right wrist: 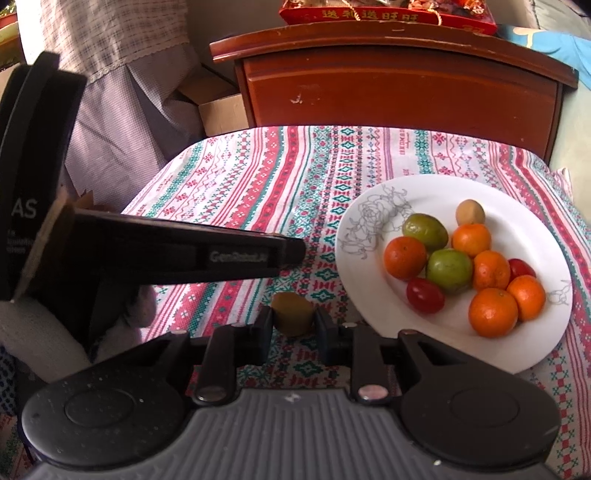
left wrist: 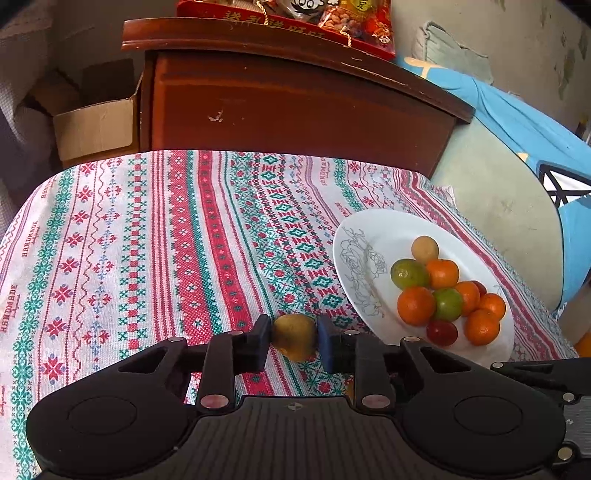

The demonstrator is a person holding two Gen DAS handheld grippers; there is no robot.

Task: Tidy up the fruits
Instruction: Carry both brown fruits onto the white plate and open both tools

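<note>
My left gripper (left wrist: 294, 338) is shut on a small yellow-brown fruit (left wrist: 294, 335) and holds it just above the patterned tablecloth, left of the white plate (left wrist: 354, 240). My right gripper (right wrist: 293, 317) is shut on another yellow-brown fruit (right wrist: 293, 313), near the plate's (right wrist: 369, 206) front left rim. The plate holds several tangerines (right wrist: 404, 257), two green fruits (right wrist: 448, 269), red cherry tomatoes (right wrist: 424, 294) and one yellow-brown fruit (right wrist: 470, 212). The left gripper's body (right wrist: 177, 251) crosses the left side of the right wrist view.
A dark wooden cabinet (left wrist: 295, 99) stands behind the table with a red snack package (left wrist: 295, 18) on top. A cardboard box (left wrist: 92, 125) sits to its left. A bed with blue bedding (left wrist: 517, 118) lies at the right. The tablecloth (left wrist: 147, 240) covers the table.
</note>
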